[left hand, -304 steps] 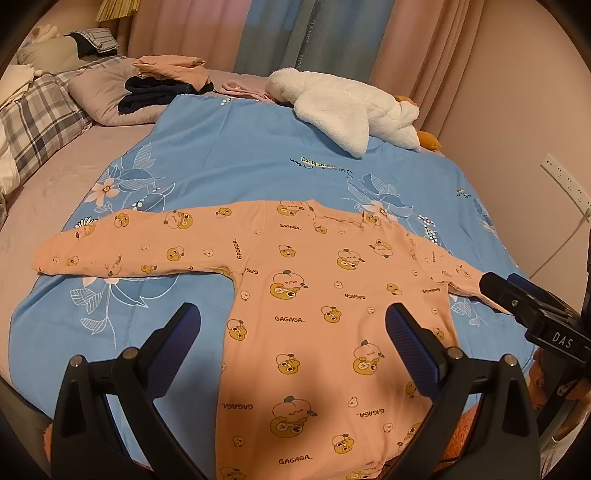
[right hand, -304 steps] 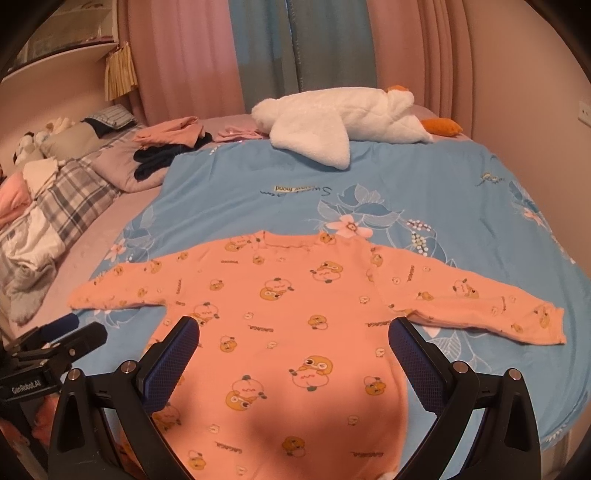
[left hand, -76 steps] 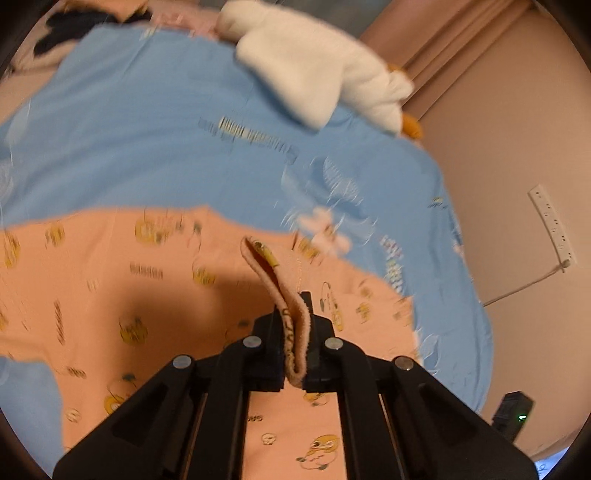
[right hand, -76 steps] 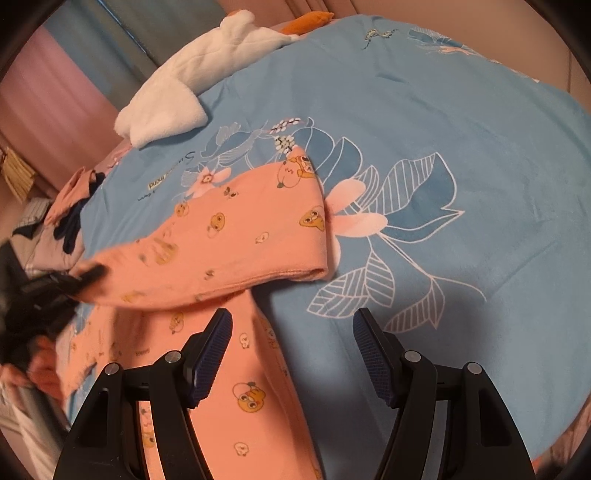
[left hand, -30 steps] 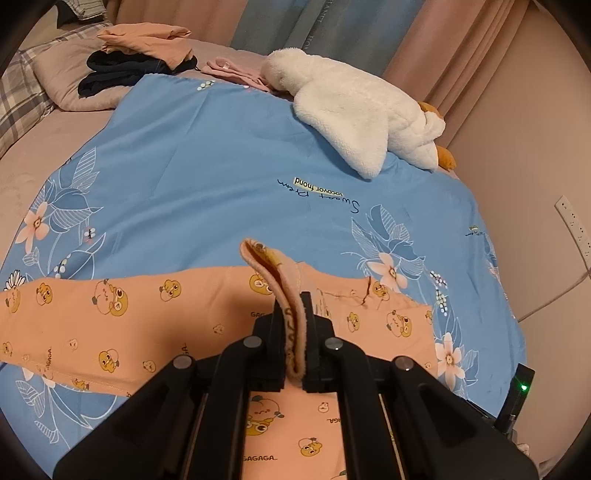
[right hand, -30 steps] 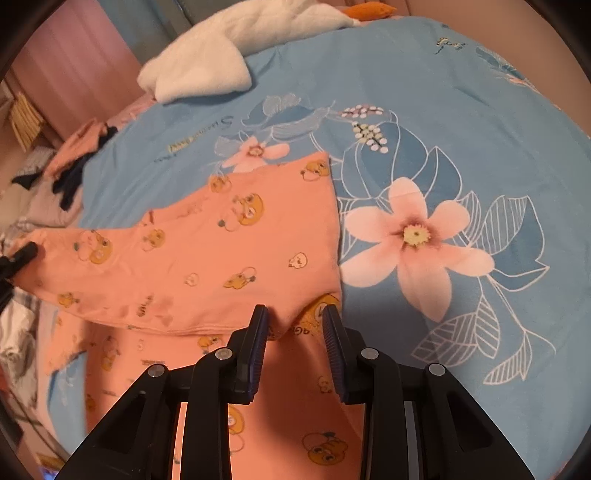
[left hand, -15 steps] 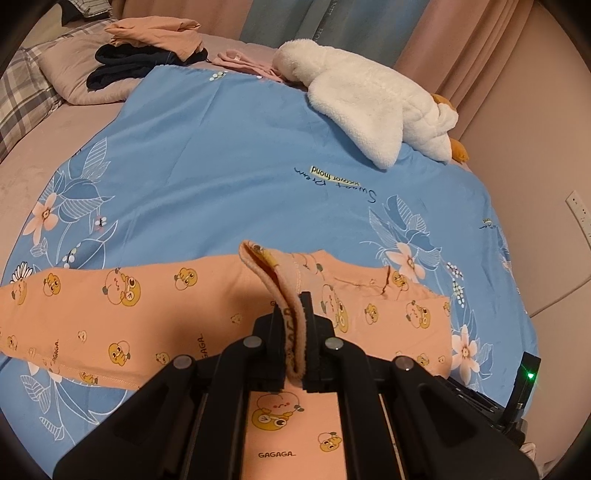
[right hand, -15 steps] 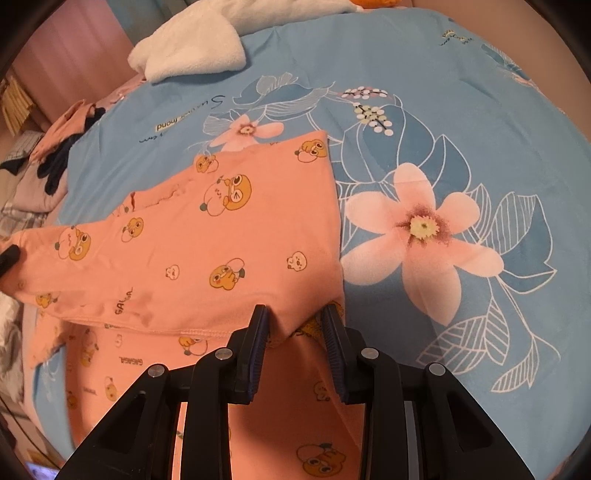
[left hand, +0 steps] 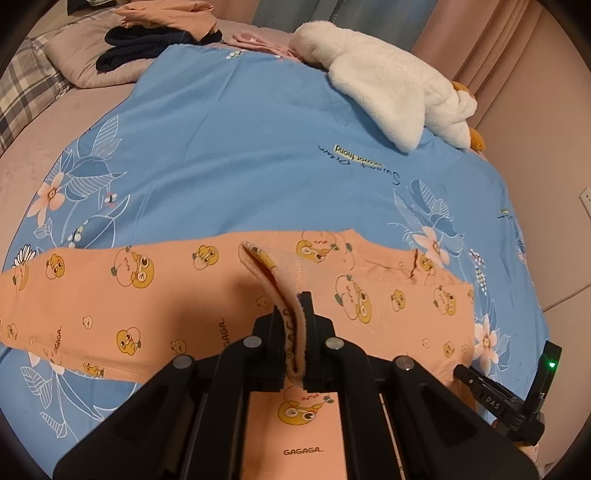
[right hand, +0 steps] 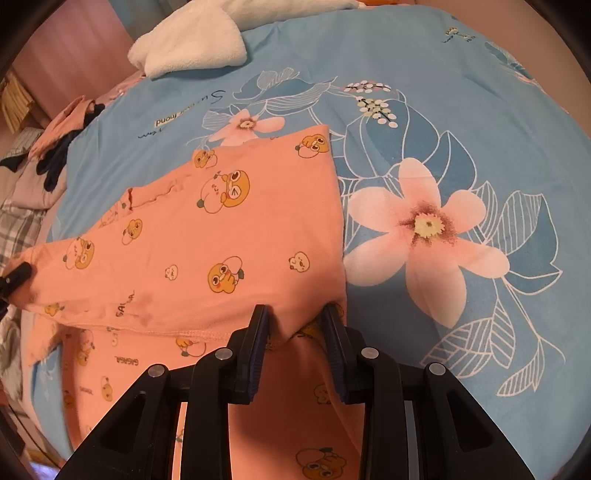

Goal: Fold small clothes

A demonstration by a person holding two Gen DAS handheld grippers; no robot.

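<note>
An orange child's shirt (left hand: 147, 295) with cartoon prints lies flat on the blue flowered blanket (left hand: 258, 147). Its right sleeve is folded across the body (right hand: 221, 229). My left gripper (left hand: 291, 299) is shut on that sleeve's cuff (left hand: 266, 266), which stands up between the pads just above the shirt's chest. My right gripper (right hand: 297, 314) is shut on a puckered ridge of fabric at the fold, by the shirt's right edge. The left gripper's tip (right hand: 14, 277) shows at the left rim of the right wrist view. The other sleeve lies stretched out to the left.
A white plush goose (left hand: 388, 85) lies at the far side of the blanket. Folded clothes (left hand: 155, 33) sit on a pillow at the back left, next to plaid bedding (left hand: 22, 85). A wall (left hand: 546, 129) runs close along the bed's right side.
My left gripper has sunk toward the shirt with the cuff, and the folded sleeve lies lower and flatter. The right gripper keeps its hold in the same place.
</note>
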